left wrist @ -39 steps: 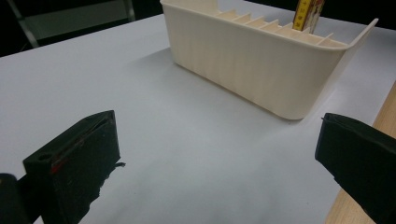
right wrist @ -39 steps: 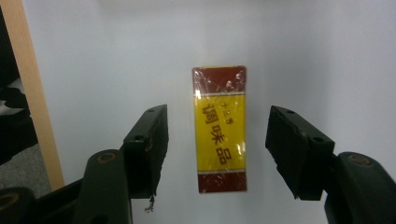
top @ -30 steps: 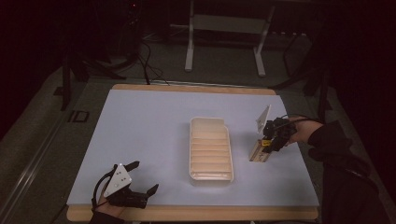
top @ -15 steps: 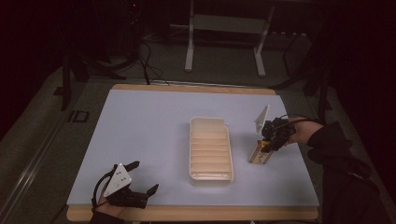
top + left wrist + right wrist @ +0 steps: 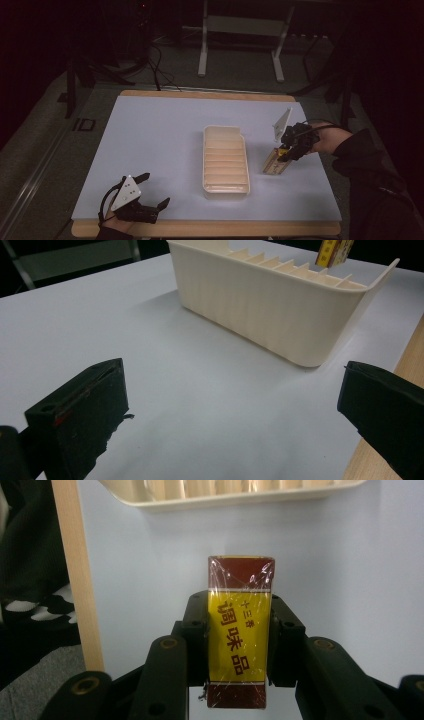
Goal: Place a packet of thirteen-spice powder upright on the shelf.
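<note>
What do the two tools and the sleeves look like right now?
Both tools are black with blocky jaws. The left tool carries a grey three-cornered plate with small dots; the right tool has a similar plate and a trailing black cable. The right forearm wears a dark sleeve.

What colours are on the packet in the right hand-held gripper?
The packet is yellow with dark red ends and lettering, clearest in the right gripper view.

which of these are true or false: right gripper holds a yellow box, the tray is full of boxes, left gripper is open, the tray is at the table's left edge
1. The right gripper grips a yellow and dark red box. True.
2. The tray is full of boxes. False: its divided slots look empty.
3. The left gripper is open with nothing between its jaws. True.
4. The tray sits at the left edge of the table. False: it sits near the middle, between the two grippers.
</note>
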A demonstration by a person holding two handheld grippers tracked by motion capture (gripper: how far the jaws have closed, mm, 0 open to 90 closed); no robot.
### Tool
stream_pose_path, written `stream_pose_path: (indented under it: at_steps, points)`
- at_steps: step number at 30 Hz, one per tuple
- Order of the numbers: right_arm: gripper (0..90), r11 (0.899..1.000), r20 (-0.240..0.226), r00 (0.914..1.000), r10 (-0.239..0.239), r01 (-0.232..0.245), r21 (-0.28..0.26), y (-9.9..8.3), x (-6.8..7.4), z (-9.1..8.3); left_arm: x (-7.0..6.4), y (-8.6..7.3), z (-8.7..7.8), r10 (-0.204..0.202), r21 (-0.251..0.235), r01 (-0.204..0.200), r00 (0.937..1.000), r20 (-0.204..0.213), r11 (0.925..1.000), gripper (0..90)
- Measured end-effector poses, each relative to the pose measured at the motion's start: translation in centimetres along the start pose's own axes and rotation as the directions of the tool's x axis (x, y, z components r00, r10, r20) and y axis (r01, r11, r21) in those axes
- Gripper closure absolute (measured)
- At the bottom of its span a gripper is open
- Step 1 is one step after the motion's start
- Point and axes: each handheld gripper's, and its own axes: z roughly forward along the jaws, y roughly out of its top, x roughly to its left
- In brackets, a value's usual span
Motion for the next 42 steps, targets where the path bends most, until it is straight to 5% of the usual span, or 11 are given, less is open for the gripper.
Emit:
stream_pose_path:
  at_steps: [14, 20, 30, 33, 38, 42]
  points:
    - [67.6, 0.994, 0.024, 0.9993, -0.029, 0.031, -0.109, 2.5, 1.0, -2.4, 0.0, 0.0, 0.0, 0.001, -0.002, -0.001, 1.0000, 0.000, 1.0000, 0.0]
    - [67.6, 0.977, 0.037, 0.9975, -0.060, 0.066, -0.204, 3.7, 1.3, -2.9, 0.0, 0.1, 0.0, 0.003, 0.000, -0.003, 1.0000, 0.002, 1.0000, 0.0]
    - [67.6, 0.958, 0.039, 0.9957, -0.084, 0.091, -0.271, 5.5, 1.1, -1.4, -0.1, 0.0, 0.0, 0.003, 0.002, -0.003, 0.9999, 0.011, 1.0000, 0.0]
    - [67.7, 0.946, 0.060, 0.9927, -0.104, 0.118, -0.301, 5.8, 1.1, -1.2, -0.1, 0.0, 0.0, 0.004, 0.003, -0.004, 0.9999, 0.012, 1.0000, 0.0]
    - [67.7, 0.910, 0.061, 0.9874, -0.146, 0.158, -0.382, 6.2, 1.3, -0.8, -0.1, 0.0, 0.0, 0.005, 0.004, -0.005, 0.9999, 0.016, 1.0000, 0.0]
    - [67.7, 0.903, 0.065, 0.9858, -0.155, 0.168, -0.396, 6.7, 1.1, 0.0, -0.1, 0.0, 0.0, 0.004, 0.004, -0.004, 0.9998, 0.018, 1.0000, 0.0]
